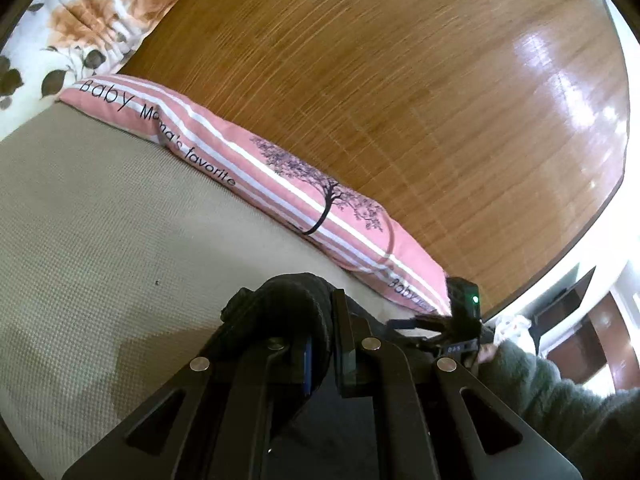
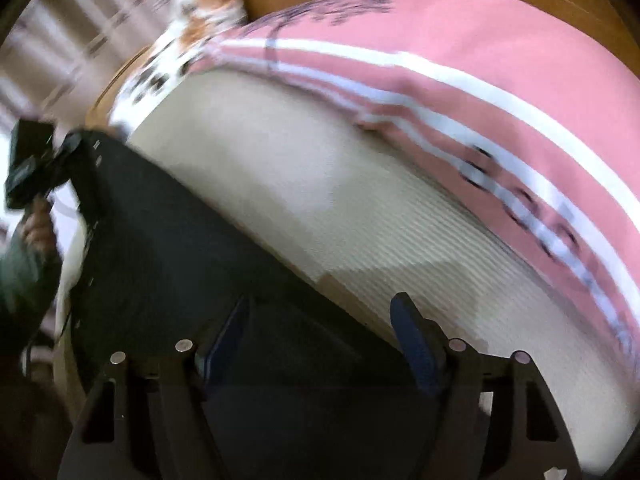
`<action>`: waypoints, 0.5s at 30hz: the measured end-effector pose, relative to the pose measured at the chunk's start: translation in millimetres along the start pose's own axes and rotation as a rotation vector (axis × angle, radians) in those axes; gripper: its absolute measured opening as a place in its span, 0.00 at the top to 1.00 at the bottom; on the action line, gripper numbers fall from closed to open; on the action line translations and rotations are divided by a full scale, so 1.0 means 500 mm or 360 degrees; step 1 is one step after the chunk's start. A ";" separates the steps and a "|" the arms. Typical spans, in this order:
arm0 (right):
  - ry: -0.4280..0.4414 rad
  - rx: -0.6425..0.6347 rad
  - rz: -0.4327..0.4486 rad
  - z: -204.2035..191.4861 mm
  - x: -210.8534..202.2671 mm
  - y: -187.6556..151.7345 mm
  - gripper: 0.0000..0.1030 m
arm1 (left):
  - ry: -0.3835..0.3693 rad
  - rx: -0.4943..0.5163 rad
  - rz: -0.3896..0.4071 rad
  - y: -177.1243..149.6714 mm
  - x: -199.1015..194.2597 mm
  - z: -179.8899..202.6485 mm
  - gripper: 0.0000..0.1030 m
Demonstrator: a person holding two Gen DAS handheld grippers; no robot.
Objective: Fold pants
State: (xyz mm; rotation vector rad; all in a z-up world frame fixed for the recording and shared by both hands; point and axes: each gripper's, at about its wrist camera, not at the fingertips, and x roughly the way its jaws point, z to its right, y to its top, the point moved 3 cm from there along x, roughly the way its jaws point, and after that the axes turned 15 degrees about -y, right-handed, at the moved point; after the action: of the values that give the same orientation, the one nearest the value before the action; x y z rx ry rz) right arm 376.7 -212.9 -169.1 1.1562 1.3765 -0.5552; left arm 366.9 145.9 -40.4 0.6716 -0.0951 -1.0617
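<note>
The left gripper [image 1: 320,320] is clamping a bunched fold of the black pants [image 1: 280,304], its jaws pressed together on the cloth, which is rising in a dark hump above the fingertips. The right gripper [image 2: 320,344] is holding its jaws apart, with the black pants [image 2: 168,248] lying flat between them; the blur is hiding whether the pads are touching the cloth. In the right wrist view the pants are stretching as a smooth, dark band from the jaws up to the left, where a hand [image 2: 36,224] is holding the other gripper. They are lying on a beige textured bed cover [image 1: 100,220], which is spreading bare to the left of the left gripper. A pink striped pillow [image 1: 280,176] is bordering the cover along a wooden headboard [image 1: 400,80], with a floral pillow [image 1: 92,20] beside it. A green fuzzy sleeve [image 1: 552,392] is showing at right.
</note>
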 end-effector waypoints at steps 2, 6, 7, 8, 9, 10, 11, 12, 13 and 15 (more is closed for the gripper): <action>0.0088 -0.0107 -0.0051 -0.013 0.010 0.012 0.36 | 0.0002 0.0017 0.0006 -0.003 -0.005 0.009 0.92; 0.0183 -0.0282 -0.0148 -0.031 0.032 0.025 0.45 | 0.0034 0.0020 0.0010 -0.002 -0.005 0.012 0.92; 0.0187 -0.0307 -0.0166 -0.031 0.035 0.026 0.50 | 0.0046 0.0020 0.0009 -0.002 -0.004 0.011 0.92; 0.0198 -0.0326 -0.0174 -0.026 0.034 0.024 0.57 | 0.0059 0.0019 0.0007 -0.002 -0.003 0.009 0.92; 0.0216 -0.0329 -0.0179 -0.016 0.031 0.023 0.60 | 0.0070 0.0018 0.0006 -0.002 -0.001 0.007 0.92; 0.0218 -0.0322 -0.0191 -0.006 0.029 0.022 0.65 | 0.0080 0.0016 0.0007 -0.001 0.000 0.005 0.92; 0.0199 -0.0317 -0.0203 0.007 0.027 0.018 0.64 | 0.0096 0.0011 0.0010 -0.001 0.001 0.002 0.92; 0.0186 -0.0315 -0.0210 0.017 0.023 0.012 0.64 | 0.0104 0.0005 0.0011 -0.002 0.003 -0.002 0.92; 0.0178 -0.0314 -0.0225 0.027 0.021 0.006 0.64 | 0.0113 -0.0001 0.0013 -0.002 0.003 -0.005 0.92; 0.0170 -0.0310 -0.0245 0.040 0.015 -0.012 0.66 | 0.0132 -0.0004 0.0013 -0.002 0.004 -0.008 0.92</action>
State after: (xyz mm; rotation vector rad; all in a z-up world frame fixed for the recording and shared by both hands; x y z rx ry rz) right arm 382.2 -230.2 -181.9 0.9392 1.5842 -0.4614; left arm 368.5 145.8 -44.4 0.7112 -0.0249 -1.0246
